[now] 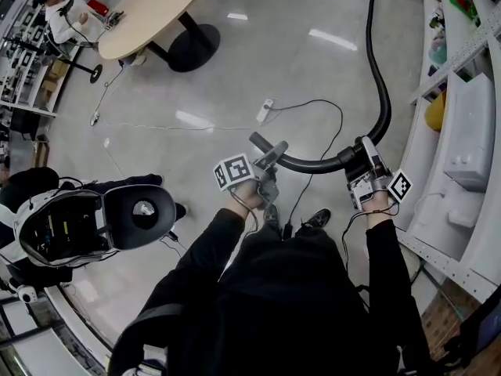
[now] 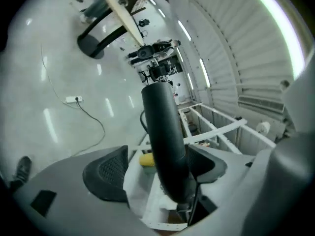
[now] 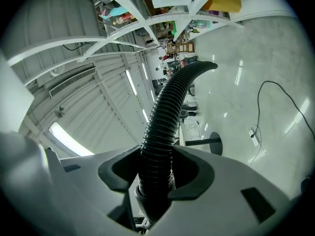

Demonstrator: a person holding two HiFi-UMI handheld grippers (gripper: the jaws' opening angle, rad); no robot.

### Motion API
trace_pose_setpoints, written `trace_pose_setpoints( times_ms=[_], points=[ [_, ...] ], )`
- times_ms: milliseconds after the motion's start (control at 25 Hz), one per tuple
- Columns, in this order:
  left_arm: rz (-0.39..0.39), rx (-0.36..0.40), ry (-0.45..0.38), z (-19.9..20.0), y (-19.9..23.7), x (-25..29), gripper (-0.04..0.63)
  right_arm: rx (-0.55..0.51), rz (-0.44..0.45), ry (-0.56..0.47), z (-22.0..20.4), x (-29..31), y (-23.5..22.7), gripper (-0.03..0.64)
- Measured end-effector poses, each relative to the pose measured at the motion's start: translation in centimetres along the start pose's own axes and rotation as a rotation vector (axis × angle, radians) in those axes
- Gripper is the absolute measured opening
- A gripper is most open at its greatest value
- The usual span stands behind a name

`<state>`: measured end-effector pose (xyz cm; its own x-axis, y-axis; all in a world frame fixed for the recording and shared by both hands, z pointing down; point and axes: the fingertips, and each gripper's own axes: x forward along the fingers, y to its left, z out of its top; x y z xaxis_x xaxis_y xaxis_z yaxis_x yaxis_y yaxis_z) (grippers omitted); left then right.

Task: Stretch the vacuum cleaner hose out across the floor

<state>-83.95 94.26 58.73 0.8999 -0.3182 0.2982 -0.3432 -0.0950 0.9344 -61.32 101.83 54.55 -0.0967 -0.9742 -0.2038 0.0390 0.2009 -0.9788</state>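
At 1 o'clock, your right gripper clamps the ribbed vacuum hose, which runs over the floor toward 12 o'clock. At 11 o'clock your left gripper gapes around its smooth end tube, which seems to lean on one pad.

Laboratory or workshop room, open-plan. Polished pale grey floor mirroring strip lights. Oval wood-topped table on a black pedestal base. White metal shelving along the right side, holding white containers and a yellow object. Power strip and loose cables lying on the floor. Equipment racks at upper left, a seated person beside them. Open-shelled device with exposed wiring at lower left.
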Motion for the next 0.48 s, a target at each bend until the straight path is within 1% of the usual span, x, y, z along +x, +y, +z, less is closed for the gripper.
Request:
trace_pose_setpoints(
  times_ms=[40, 80, 120, 160, 200, 240, 320, 360, 400, 480],
  points=[
    [-0.06, -0.023, -0.016, 0.6, -0.7, 0.2, 0.389, 0.007, -0.006, 0.003, -0.6, -0.1, -0.3, 0.186],
    [-0.116, -0.019, -0.041, 1.2, -1.8, -0.1, 0.301, 0.016, -0.015, 0.005, -1.2, -0.1, -0.8, 0.186],
    [-0.161, 0.008, -0.069, 2.0, -3.1, -0.6, 0.126, 0.032, -0.025, 0.001, -1.9, -0.2, -1.5, 0.186],
    [-0.188, 0.057, -0.083, 2.6, -4.4, -1.2, 0.109, 0.053, -0.035, -0.012, -2.5, -0.3, -2.2, 0.186],
    [-0.2, 0.124, -0.072, 2.8, -5.6, -1.9, 0.107, 0.072, -0.049, -0.027, -3.2, -0.3, -3.1, 0.187],
    [-0.201, 0.202, -0.042, 2.6, -6.6, -2.5, 0.106, 0.08, -0.072, -0.036, -3.9, -0.5, -4.0, 0.187],
    [-0.193, 0.349, 0.038, 1.3, -8.2, -3.6, 0.106, 0.066, -0.148, -0.029, -5.7, -0.8, -6.2, 0.216],
    [-0.181, 0.408, 0.074, 0.4, -8.6, -4.0, 0.106, 0.059, -0.195, -0.024, -6.7, -1.2, -7.2, 0.239],
    [-0.156, 0.456, 0.103, -0.4, -8.5, -4.5, 0.106, 0.048, -0.239, -0.014, -7.7, -1.6, -8.2, 0.242],
    [-0.085, 0.512, 0.129, -1.5, -7.3, -5.3, 0.106, -0.018, -0.337, 0.056, -10.4, -3.2, -9.9, 0.249]
  ],
)
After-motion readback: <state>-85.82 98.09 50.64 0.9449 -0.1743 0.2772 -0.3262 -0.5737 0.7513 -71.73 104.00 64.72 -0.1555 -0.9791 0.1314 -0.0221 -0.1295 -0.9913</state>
